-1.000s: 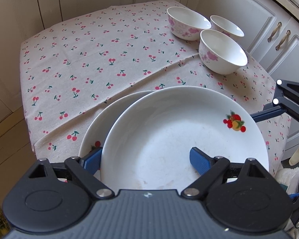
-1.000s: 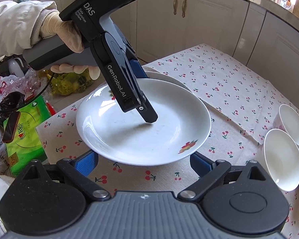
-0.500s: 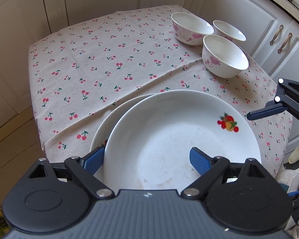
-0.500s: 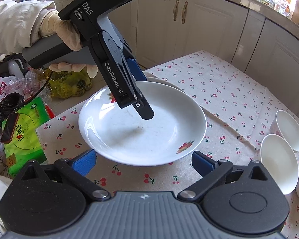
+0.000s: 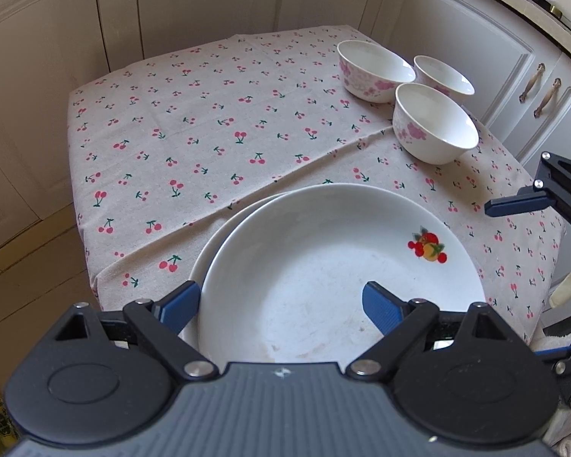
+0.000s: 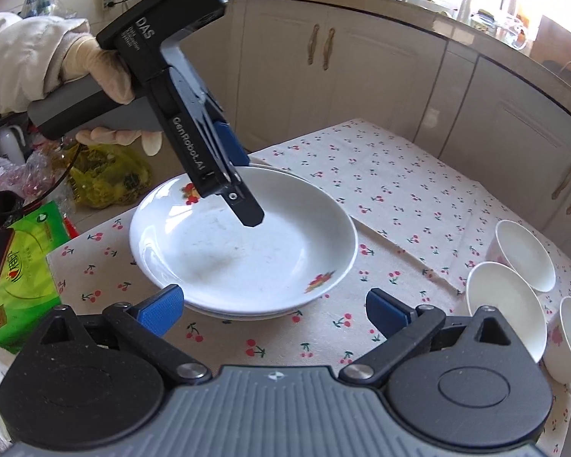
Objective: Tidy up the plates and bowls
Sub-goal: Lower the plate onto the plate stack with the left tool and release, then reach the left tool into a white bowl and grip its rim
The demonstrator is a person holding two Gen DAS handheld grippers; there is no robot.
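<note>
A white plate with a fruit print [image 5: 338, 266] lies stacked on a second white plate [image 5: 224, 236] at the near edge of the cherry-print tablecloth [image 5: 209, 122]. The stack also shows in the right wrist view [image 6: 243, 251]. My left gripper [image 5: 281, 302] is open, its fingers straddling the top plate's near rim, one above the plate's inside. It hangs over the plates in the right wrist view [image 6: 243, 190]. My right gripper [image 6: 274, 310] is open and empty, just short of the stack. Three white bowls with pink flowers [image 5: 434, 129] stand at the far right.
White kitchen cabinets [image 5: 476, 49] surround the table. In the right wrist view a green packet [image 6: 23, 266] and plastic bags [image 6: 102, 175] lie left of the table. The right gripper shows at the right edge of the left wrist view [image 5: 544, 198].
The top plate has come down onto the lower plate. Both grippers have drawn back and up, so the table looks farther away.
</note>
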